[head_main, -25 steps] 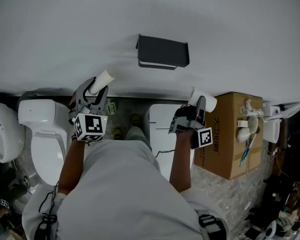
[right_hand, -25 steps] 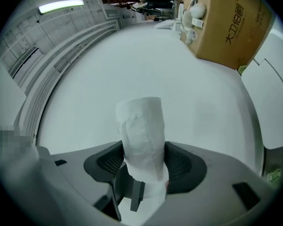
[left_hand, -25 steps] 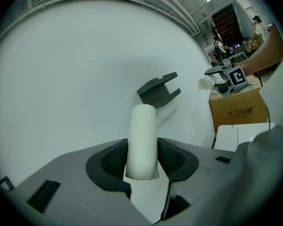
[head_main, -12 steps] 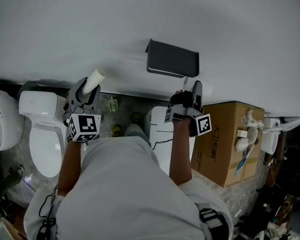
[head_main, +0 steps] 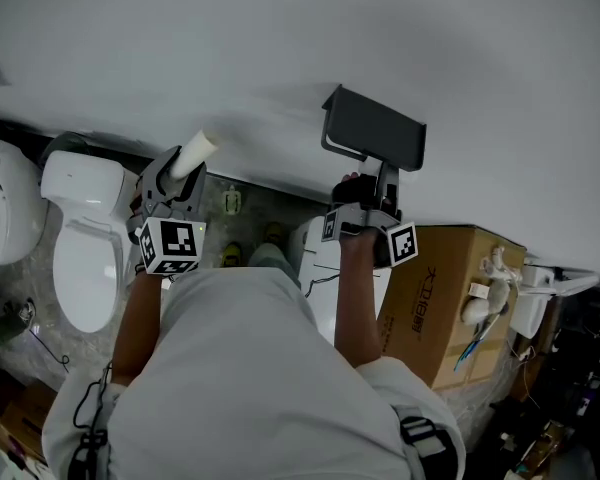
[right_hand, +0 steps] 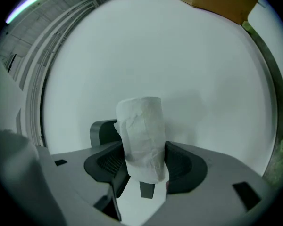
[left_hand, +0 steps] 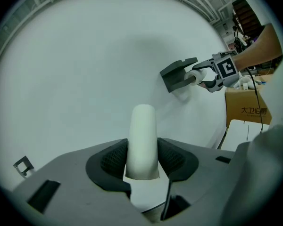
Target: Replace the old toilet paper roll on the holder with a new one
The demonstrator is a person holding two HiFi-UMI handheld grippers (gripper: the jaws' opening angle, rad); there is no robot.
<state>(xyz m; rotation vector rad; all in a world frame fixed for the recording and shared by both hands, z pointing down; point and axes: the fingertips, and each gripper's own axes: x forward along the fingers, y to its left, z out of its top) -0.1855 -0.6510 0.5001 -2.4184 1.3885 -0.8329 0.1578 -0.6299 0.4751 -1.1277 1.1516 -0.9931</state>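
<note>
My left gripper (head_main: 180,173) is shut on the old bare cardboard tube (head_main: 196,151), which sticks out past its jaws toward the white wall. In the left gripper view the tube (left_hand: 142,138) stands pinched between the pads of that gripper (left_hand: 142,160). My right gripper (head_main: 384,184) sits just below the dark holder (head_main: 375,133) on the wall. It is shut on a new white toilet paper roll (right_hand: 142,134), upright between the jaws of the gripper (right_hand: 142,163), with the holder (right_hand: 101,131) close behind. From the left gripper view, the roll (left_hand: 194,77) touches the holder (left_hand: 176,74).
A white toilet (head_main: 80,238) stands at the left, with another (head_main: 0,208) beyond it. A white fixture (head_main: 315,258) sits below the holder. A cardboard box (head_main: 450,298) stands at the right, cluttered gear beside it.
My right gripper has risen and carried the new roll from beside the box up to the holder. The left gripper with the tube has drifted a little along the wall.
</note>
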